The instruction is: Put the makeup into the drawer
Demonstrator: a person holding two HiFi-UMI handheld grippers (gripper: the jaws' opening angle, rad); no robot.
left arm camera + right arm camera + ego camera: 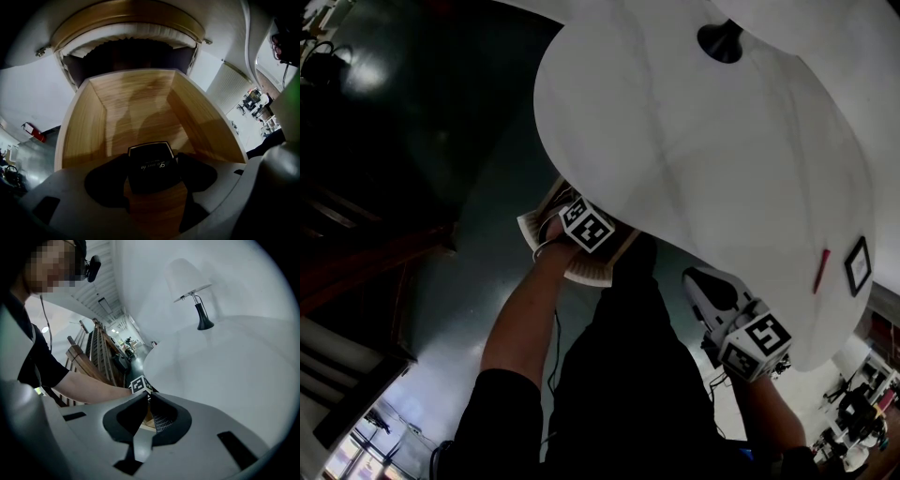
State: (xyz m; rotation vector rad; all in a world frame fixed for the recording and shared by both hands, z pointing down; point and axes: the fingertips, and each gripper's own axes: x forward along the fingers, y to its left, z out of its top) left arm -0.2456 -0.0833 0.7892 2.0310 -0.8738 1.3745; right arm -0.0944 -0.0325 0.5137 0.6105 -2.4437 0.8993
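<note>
The makeup [151, 165] is a flat, black, square case with a thin pale edge and a line of fine script on its top face, which shows upside down in the left gripper view. It is level and clamped by two opposite sides between the jaws of the left gripper [153, 172]. It is inside the drawer [79, 126], over the near end of the floor; whether it touches the wood cannot be told. The drawer is open, with light-grained wooden walls and floor and a white rim. In the head view it [586, 272] juts out from under the white tabletop's edge.
</note>
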